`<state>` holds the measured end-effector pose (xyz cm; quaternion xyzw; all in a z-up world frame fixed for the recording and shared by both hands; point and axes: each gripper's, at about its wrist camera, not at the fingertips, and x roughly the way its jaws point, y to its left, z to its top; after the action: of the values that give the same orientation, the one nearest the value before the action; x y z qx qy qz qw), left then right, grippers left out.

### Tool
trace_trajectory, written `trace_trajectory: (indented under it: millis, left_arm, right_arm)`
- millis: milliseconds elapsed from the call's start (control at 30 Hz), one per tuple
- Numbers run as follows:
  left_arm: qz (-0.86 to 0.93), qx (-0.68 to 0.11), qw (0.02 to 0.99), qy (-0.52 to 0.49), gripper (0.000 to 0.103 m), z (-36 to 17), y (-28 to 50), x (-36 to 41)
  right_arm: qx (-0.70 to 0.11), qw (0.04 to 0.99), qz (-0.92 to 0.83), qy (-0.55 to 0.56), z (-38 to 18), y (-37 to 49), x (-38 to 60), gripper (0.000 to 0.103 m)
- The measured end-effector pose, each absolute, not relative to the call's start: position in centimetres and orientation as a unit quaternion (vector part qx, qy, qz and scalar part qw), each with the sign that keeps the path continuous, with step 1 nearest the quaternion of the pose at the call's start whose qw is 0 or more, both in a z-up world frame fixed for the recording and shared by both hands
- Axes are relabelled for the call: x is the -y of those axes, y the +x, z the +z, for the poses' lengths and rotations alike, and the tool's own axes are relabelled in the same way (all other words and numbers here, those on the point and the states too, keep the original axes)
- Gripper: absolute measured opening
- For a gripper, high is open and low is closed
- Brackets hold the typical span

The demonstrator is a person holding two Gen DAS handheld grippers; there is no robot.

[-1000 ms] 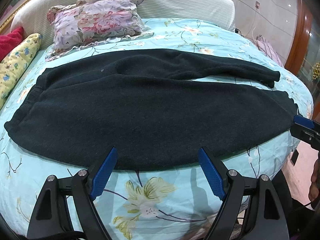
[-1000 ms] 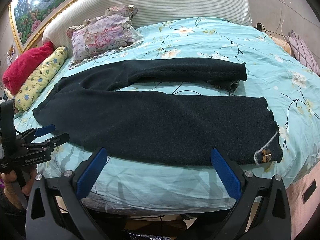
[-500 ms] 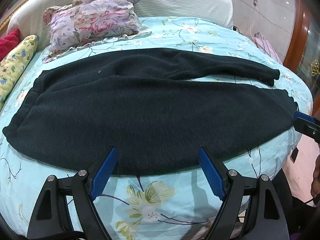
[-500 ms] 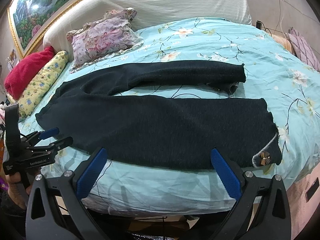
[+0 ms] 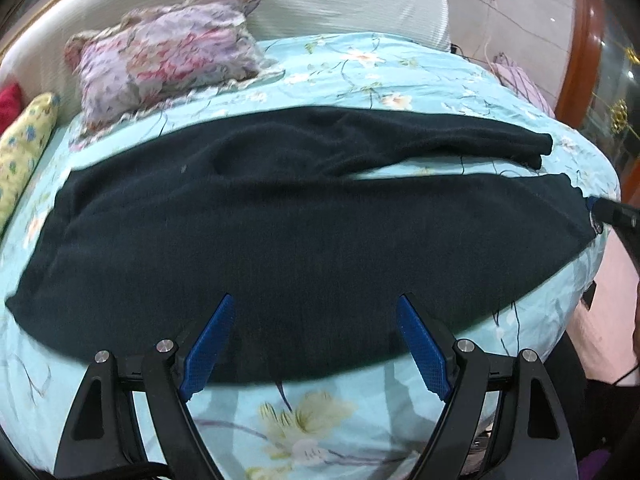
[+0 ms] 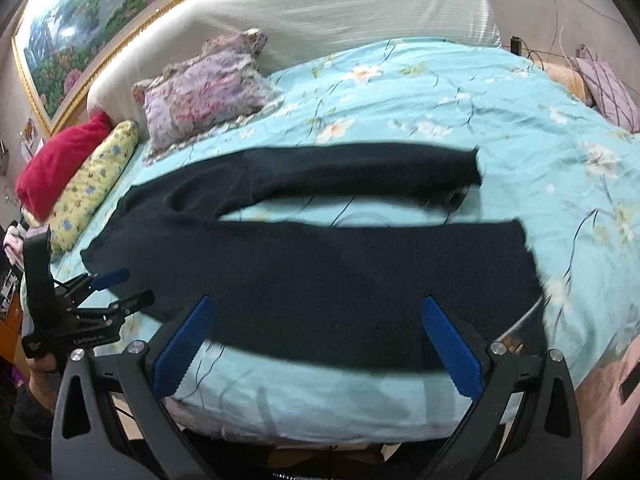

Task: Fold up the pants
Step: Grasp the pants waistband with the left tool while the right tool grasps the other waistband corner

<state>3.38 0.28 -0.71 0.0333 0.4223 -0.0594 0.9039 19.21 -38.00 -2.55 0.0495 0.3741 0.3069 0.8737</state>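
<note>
Presently listed: dark pants [image 5: 304,240], laid flat and lengthwise across the near part of a bed [image 6: 400,92] covered with a light blue floral sheet; waist end toward the pillows, the two legs running rightward and slightly spread, a strip of sheet showing between them.

Left gripper [image 5: 312,344]: blue-padded fingers [image 5: 208,348] wide apart, empty, poised over the near edge of the pants around mid-length. In the right wrist view this same tool shows at the left [image 6: 120,292], near the waist end, held by a hand [image 6: 40,376], its fingers apart.

Right gripper [image 6: 316,344]: fingers [image 6: 452,344] wide apart, holding nothing, over the near leg toward its cuff. Its tip shows at the right edge of the left wrist view [image 5: 608,212], just beside the cuff of the near leg.

At the headboard end: floral pillow [image 6: 204,92], yellow patterned bolster [image 6: 92,184], red cushion [image 6: 56,164]. Framed landscape painting [image 6: 80,28] on the wall above. Both views are motion-blurred.
</note>
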Motion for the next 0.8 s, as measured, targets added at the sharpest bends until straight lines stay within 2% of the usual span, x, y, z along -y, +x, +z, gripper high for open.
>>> trace_trajectory:
  millis: [367, 467, 533, 800]
  left_arm:
    - [-0.111, -0.409, 0.903, 0.065, 0.084, 3.5, 9.9, -1.0]
    - [-0.122, -0.41, 0.9, 0.082, 0.084, 4.2, 12.1, -0.7]
    - [-0.125, -0.414, 0.896, 0.097, 0.084, 4.5, 13.8, -0.4]
    - [-0.169, -0.451, 0.866, 0.131, 0.084, 4.2, 21.2, 0.6]
  right_arm:
    - [-0.39, 0.841, 0.341, 0.155, 0.2, 28.9, 42.5, 0.103]
    - [-0.4, 0.833, 0.346, 0.164, 0.4, 32.0, 43.2, 0.094]
    - [-0.414, 0.824, 0.348, 0.167, 0.1, 34.0, 43.4, 0.084]
    - [-0.463, 0.786, 0.376, 0.164, -1.5, 40.8, 43.4, 0.065]
